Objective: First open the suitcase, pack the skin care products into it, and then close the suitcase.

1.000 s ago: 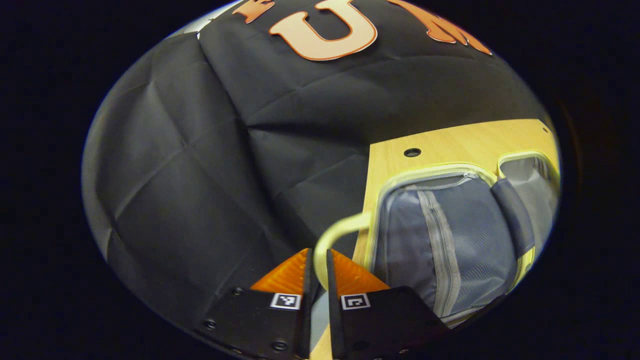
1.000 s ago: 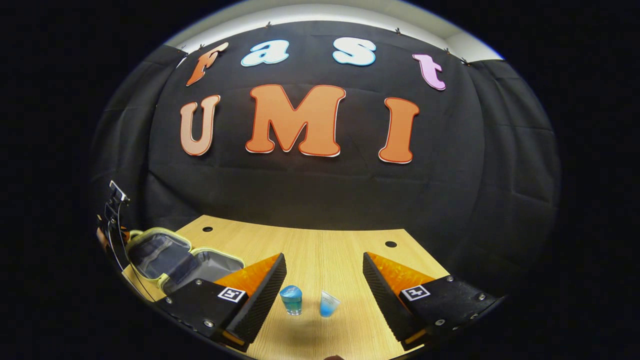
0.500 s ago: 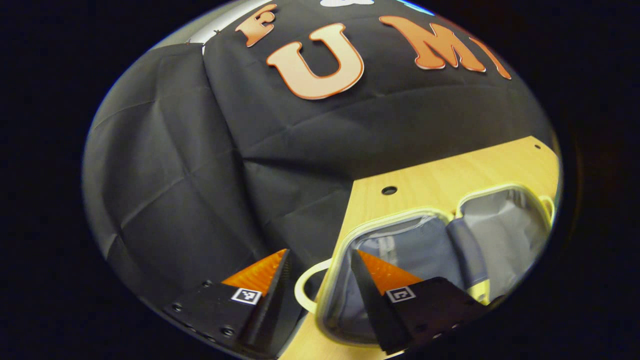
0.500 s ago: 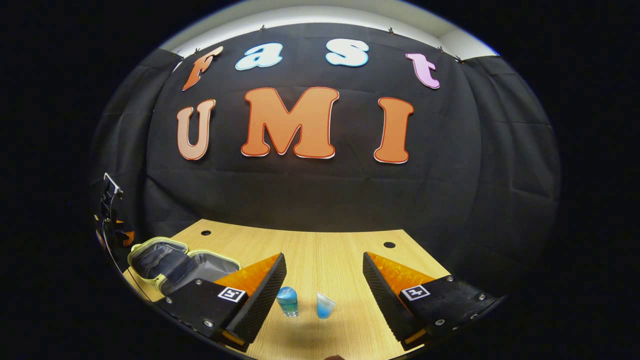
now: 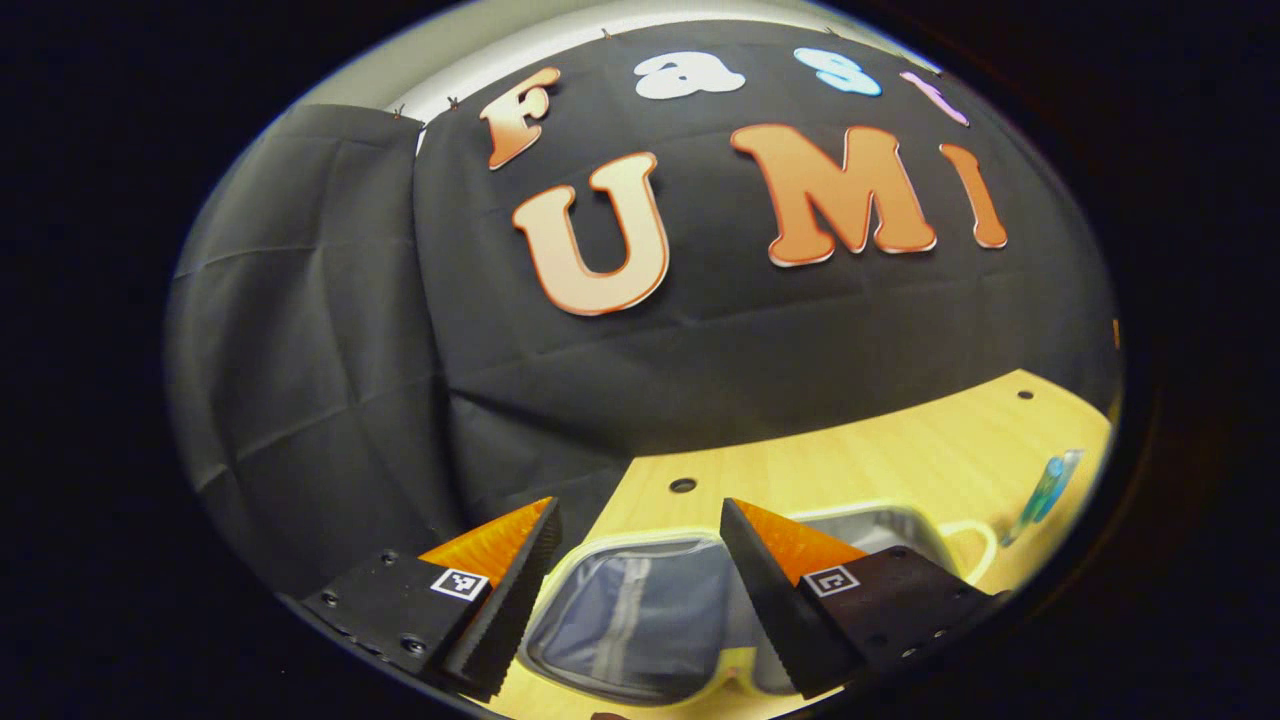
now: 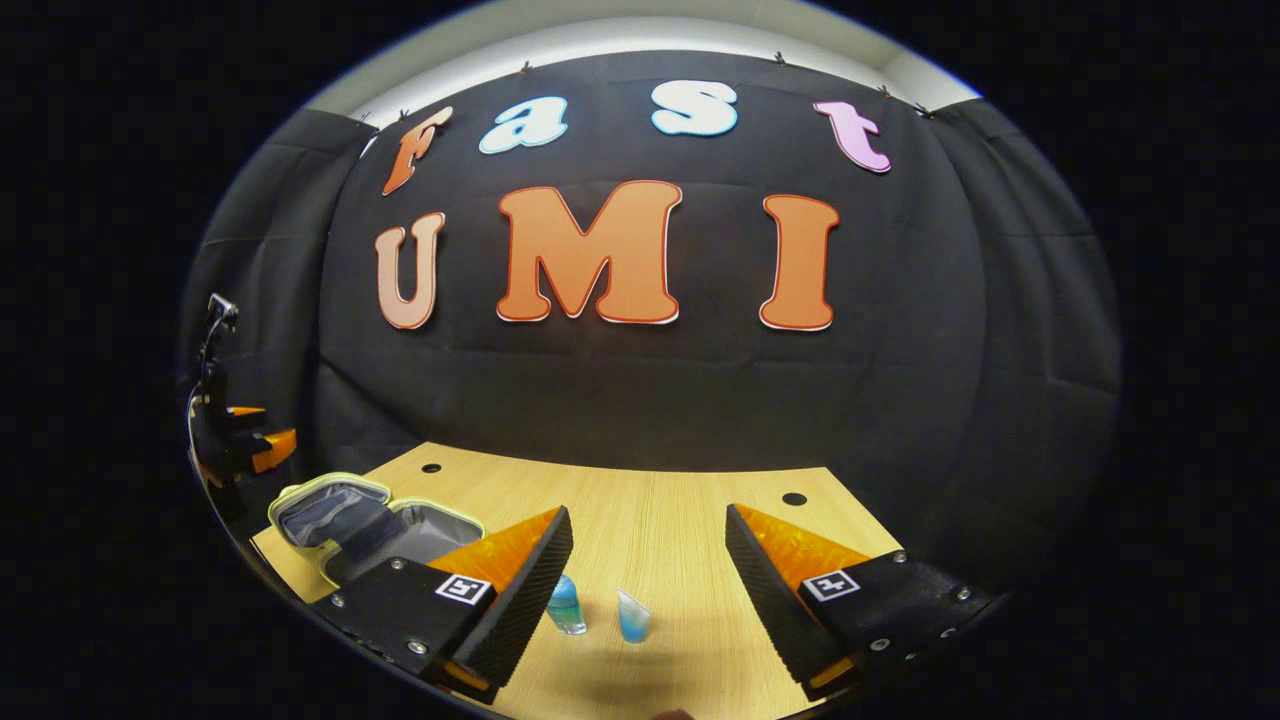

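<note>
Two skin care products, blue bottle (image 6: 566, 605) and blue tube (image 6: 632, 616), standing on counter (image 6: 660, 520) between released right gripper (image 6: 648, 575) fingers. Suitcase (image 5: 640, 615) lying open under left gripper (image 5: 640, 570), also released. Packing step beginning; next move needing right gripper closing on bottle.

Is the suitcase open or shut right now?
Open. The suitcase lies flat on the table, both halves spread with grey lining showing. Nothing visible inside.

Matt wood-grain table (image 6: 660, 520); grey cloth-lined suitcase (image 5: 640, 620); glossy bottle (image 6: 566, 606).
</note>
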Available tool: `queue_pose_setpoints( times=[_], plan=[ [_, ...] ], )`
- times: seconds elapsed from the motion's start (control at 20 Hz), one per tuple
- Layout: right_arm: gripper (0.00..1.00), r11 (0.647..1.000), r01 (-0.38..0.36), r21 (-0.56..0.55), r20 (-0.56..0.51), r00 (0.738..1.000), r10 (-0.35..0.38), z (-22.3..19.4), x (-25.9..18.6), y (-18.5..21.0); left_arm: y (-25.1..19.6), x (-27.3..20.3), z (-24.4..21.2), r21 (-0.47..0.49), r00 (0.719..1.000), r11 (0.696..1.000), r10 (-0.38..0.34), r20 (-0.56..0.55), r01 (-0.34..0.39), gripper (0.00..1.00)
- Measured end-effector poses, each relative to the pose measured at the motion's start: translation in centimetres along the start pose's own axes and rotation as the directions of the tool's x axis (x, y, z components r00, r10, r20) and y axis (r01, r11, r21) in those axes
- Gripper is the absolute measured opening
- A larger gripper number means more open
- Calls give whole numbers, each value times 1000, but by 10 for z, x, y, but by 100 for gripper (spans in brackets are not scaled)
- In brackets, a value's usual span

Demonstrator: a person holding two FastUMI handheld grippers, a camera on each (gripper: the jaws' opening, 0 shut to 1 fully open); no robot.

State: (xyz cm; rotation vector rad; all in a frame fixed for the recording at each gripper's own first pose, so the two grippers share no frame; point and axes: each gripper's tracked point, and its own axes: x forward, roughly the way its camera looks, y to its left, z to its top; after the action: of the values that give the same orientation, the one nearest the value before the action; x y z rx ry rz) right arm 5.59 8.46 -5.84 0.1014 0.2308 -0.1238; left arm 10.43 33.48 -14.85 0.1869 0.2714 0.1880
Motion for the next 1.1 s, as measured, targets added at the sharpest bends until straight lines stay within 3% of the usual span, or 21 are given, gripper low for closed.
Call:
queue_pose_setpoints(
  times=[0.5,0.85,1.1],
  plan=[
    [97,996,-84,-8,-37,996,84,-20,4,-9,-165,-41,29,-67,982,981,-181,50,184,98],
    [97,996,-75,-39,-15,997,75,-25,8,-19,-269,-66,23,-52,943,942,-330,50,332,98],
    [97,993,-81,-85,-35,996,78,-45,18,-24,-330,-72,-7,-69,907,905,-420,8,420,98]
  ],
)
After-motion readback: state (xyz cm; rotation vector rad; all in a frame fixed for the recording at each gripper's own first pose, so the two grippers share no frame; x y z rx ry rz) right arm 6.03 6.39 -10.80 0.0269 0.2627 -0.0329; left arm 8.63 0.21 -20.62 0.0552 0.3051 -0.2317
